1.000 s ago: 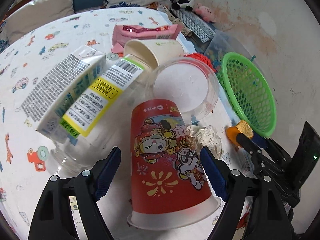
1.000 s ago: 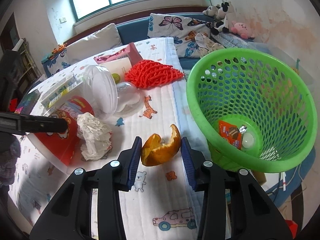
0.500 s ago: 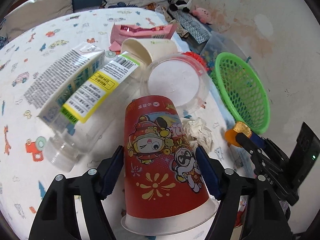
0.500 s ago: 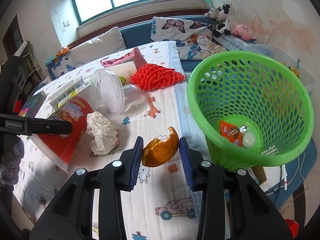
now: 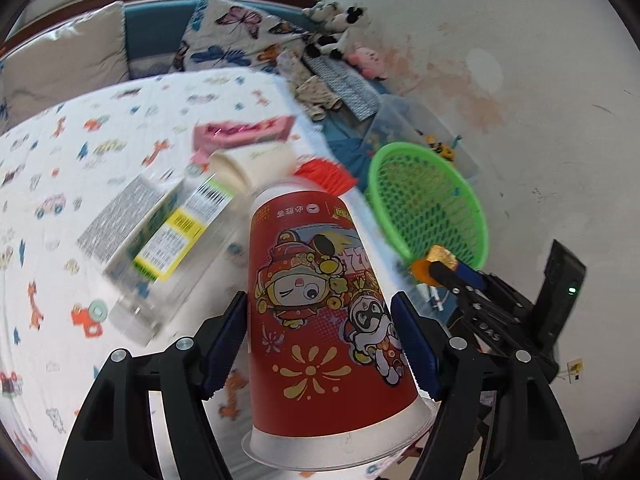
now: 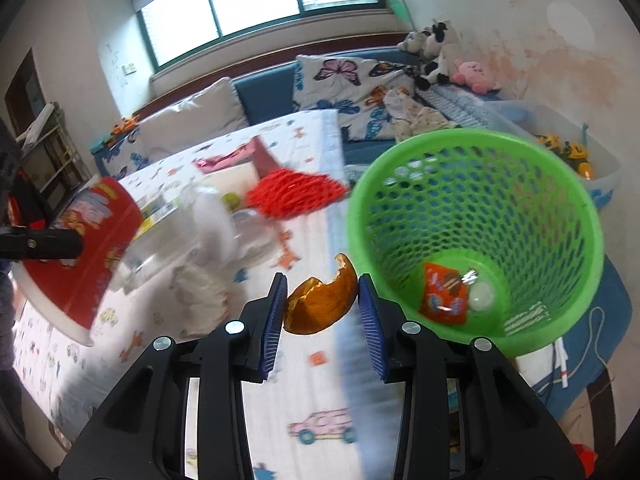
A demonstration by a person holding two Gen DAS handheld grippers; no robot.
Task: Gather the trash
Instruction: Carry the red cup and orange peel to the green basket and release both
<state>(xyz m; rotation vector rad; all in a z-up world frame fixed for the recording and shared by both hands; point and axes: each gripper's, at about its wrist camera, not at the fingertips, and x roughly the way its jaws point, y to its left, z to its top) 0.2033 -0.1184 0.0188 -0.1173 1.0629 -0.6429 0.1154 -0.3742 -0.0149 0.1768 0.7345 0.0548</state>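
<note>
My left gripper is shut on a red paper cup printed with cartoon figures, mouth toward the camera, lifted off the bed. The same cup shows at the left of the right wrist view. My right gripper is shut on an orange peel, held above the bed beside the green mesh basket. The peel and basket also appear to the right in the left wrist view. A red wrapper lies in the basket's bottom.
On the patterned bed sheet lie a clear bottle with a yellow label, a carton, a cream cup, a pink packet, red netting and crumpled tissue. Pillows and plush toys sit behind.
Both grippers have risen. The left closed on the red cup and lifted it off the sheet; the right lifted the orange peel and moved it closer to the basket.
</note>
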